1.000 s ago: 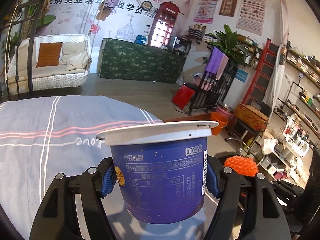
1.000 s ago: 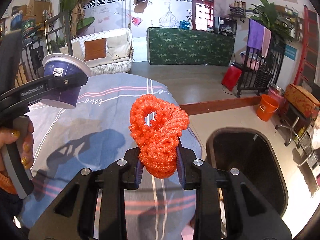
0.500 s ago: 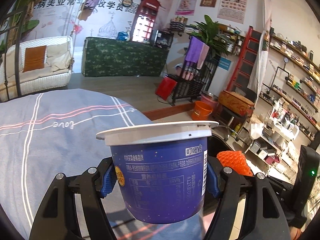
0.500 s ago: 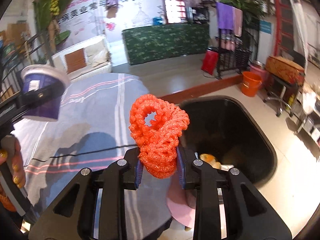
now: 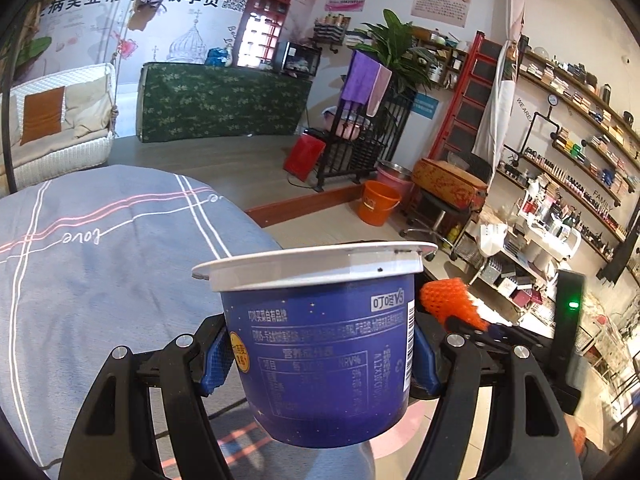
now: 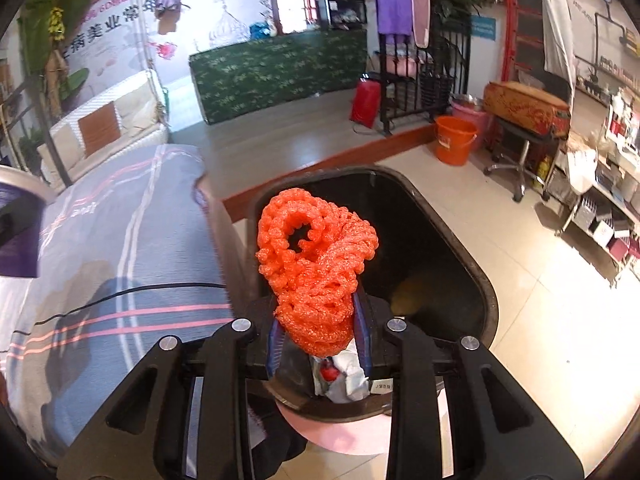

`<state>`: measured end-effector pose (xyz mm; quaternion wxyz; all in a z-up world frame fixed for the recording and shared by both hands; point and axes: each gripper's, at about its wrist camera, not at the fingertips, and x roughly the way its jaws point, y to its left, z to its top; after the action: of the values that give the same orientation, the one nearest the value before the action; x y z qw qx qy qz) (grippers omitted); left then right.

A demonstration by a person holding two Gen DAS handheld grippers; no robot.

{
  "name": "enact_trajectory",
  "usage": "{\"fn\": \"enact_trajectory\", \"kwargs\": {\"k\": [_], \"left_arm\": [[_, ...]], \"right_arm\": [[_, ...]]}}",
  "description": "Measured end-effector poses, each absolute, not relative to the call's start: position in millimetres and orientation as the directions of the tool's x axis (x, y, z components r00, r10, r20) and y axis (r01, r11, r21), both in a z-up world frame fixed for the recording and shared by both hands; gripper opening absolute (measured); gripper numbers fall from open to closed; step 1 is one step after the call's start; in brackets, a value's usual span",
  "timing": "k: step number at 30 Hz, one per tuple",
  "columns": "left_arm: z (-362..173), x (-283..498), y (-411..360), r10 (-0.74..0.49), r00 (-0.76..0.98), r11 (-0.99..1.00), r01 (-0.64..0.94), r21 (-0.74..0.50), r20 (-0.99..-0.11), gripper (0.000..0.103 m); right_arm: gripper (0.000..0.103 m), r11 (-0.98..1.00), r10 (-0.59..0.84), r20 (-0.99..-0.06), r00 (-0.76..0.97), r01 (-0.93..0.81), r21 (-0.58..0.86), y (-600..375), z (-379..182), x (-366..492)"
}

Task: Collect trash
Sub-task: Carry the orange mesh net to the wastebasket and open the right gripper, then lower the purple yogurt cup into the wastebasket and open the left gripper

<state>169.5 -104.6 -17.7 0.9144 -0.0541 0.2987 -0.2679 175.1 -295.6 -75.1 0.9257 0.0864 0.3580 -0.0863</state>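
My left gripper (image 5: 320, 360) is shut on a dark blue yogurt cup (image 5: 320, 348) with a white lid, held upright over the edge of the cloth-covered table (image 5: 100, 264). My right gripper (image 6: 318, 340) is shut on a crumpled orange foam net (image 6: 316, 264), which hangs above the open black trash bin (image 6: 476, 264). Inside the bin lie white wrappers (image 6: 348, 376) and a yellowish lump (image 6: 408, 292). The orange net (image 5: 448, 296) and the right gripper's black body also show at the right of the left wrist view, just behind the cup.
A grey striped cloth covers the table (image 6: 120, 248), with a thin black cable (image 6: 132, 292) across it. An orange bucket (image 6: 456, 140), a stool (image 6: 516, 156), a red box (image 6: 366, 102) and a black metal rack (image 6: 420, 80) stand on the tiled floor beyond the bin.
Both grippers have swung right, off the table toward the bin. The net now hangs over the bin's opening, and the cup has come closer to the table's edge. Neither grip has changed.
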Motion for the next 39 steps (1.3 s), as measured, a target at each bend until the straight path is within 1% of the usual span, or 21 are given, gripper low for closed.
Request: {"fn": "enact_trajectory", "kwargs": {"k": [4,6,8,9,11,22,26,29,33,39], "left_arm": [[-18,167,-112,-0.529,0.671,0.845,0.473,-0.249,-0.520,0.070],[-19,165,-118,-0.531,0.667,0.843,0.480,-0.242,-0.522,0.070],[-20,165,-120,-0.534,0.662,0.840,0.486,-0.242,-0.526,0.070],[-21,165,-121,-0.537,0.657,0.838,0.489,-0.242,-0.529,0.070],[-23,166,-124,-0.537,0.653,0.837,0.492,-0.240,-0.535,0.070],[-31,170,-133,-0.551,0.618,0.824,0.507,-0.252,-0.560,0.070],[-31,172,-137,-0.564,0.607,0.813,0.528,-0.247,-0.560,0.070],[-33,175,-146,-0.574,0.591,0.803,0.543,-0.246,-0.566,0.070],[-37,183,-163,-0.587,0.562,0.784,0.574,-0.236,-0.583,0.070],[-47,195,-195,-0.597,0.509,0.754,0.619,-0.218,-0.619,0.070]], "right_arm": [[0.032,0.959,-0.083,-0.710,0.699,0.249,0.134,-306,-88,189],[0.038,0.951,-0.067,-0.725,0.685,0.265,0.163,-313,-94,195],[0.064,0.943,-0.056,-0.733,0.678,0.277,0.185,-317,-98,196],[0.073,0.938,-0.057,-0.727,0.684,0.286,0.195,-319,-99,195],[0.082,0.935,-0.067,-0.722,0.689,0.295,0.195,-319,-98,193],[0.085,0.936,-0.075,-0.706,0.704,0.294,0.194,-313,-96,165],[0.085,0.933,-0.095,-0.680,0.727,0.303,0.193,-309,-88,150],[0.092,0.927,-0.124,-0.660,0.741,0.324,0.190,-310,-81,138],[0.092,0.923,-0.152,-0.634,0.758,0.338,0.183,-312,-71,122],[0.093,0.917,-0.185,-0.629,0.756,0.362,0.166,-322,-69,106]]}}
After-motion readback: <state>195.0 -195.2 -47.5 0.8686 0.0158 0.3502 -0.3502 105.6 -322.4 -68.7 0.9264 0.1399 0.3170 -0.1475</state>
